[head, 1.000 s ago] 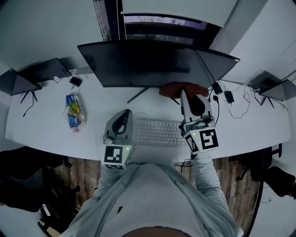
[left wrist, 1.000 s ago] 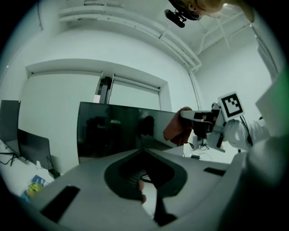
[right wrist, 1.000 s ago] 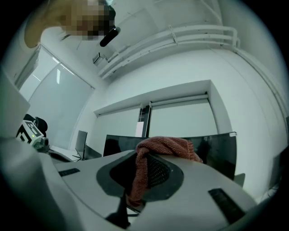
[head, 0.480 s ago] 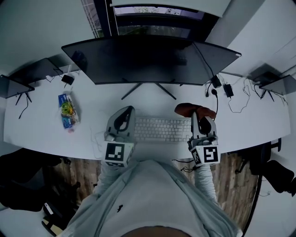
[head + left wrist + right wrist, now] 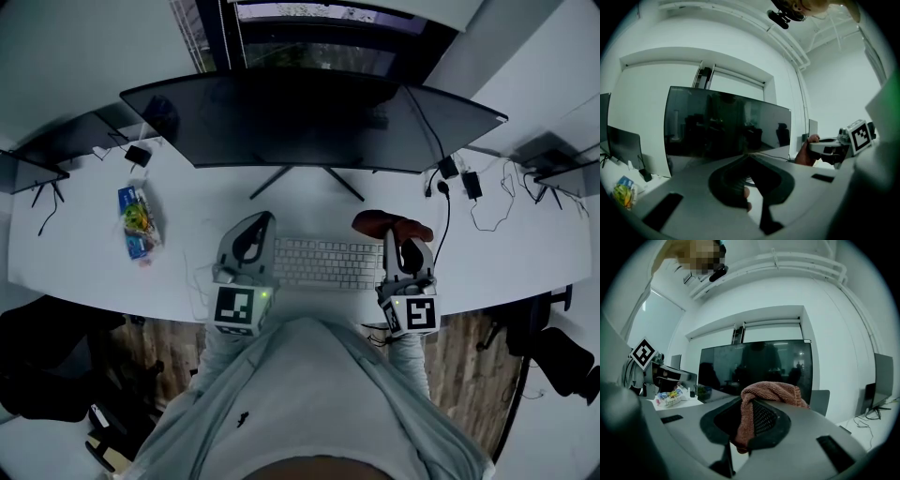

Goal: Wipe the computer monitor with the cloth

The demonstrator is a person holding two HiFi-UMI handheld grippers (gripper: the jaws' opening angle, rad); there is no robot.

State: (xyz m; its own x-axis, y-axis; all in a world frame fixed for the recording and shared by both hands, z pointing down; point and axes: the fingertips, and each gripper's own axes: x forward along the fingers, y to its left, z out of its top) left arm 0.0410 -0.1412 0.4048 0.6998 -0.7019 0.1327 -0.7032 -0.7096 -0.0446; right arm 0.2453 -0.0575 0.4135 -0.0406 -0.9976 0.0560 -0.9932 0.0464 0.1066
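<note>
While the head view keeps the left gripper and right gripper near the desk edge, short of the monitor, the left gripper view shows jaws closed and empty — seemingly spare — and the right gripper view shows jaws pinching the cloth, bunched forward, likely for wiping.

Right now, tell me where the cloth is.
The reddish cloth is pinched in the right gripper, at the right of the head view, just past the right end of the white keyboard, in front of the monitor.
</note>
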